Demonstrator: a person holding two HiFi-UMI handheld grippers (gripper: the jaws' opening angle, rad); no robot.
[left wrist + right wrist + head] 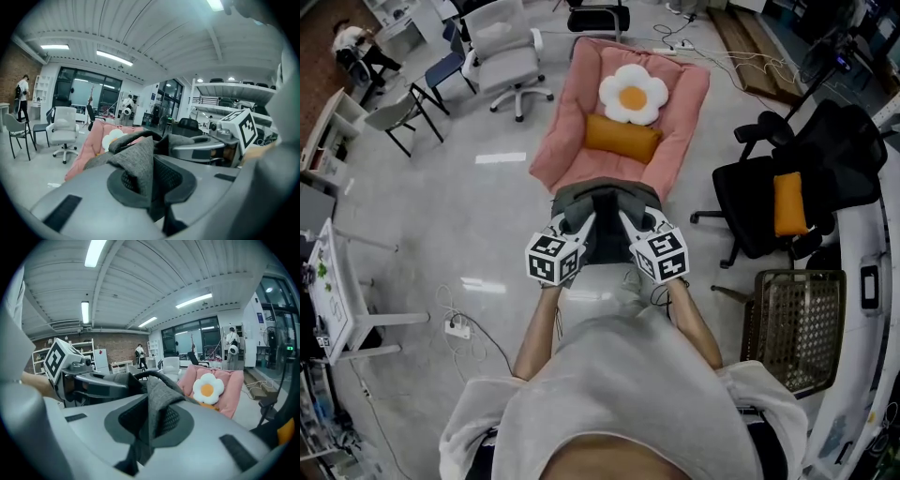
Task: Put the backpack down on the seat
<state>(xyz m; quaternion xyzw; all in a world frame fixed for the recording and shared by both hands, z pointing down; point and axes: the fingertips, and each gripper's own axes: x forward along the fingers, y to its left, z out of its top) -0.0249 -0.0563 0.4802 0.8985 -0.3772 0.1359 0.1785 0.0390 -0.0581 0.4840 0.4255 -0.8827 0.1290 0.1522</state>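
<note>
Holding backpack [605,199] mid-frame, at near edge of seat [567,141], with left gripper [584,223] and right gripper [627,222] both clenched on its grey fabric. Could slip from such thin pinches, or land short and slide to floor [487,216].

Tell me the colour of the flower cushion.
Flower cushion: white petals, orange centre; clearest in the head view.

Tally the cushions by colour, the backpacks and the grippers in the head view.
Orange cushions: 2
Flower cushion, white: 1
Backpack: 1
Grippers: 2 (left gripper, right gripper)
Total: 6
</note>
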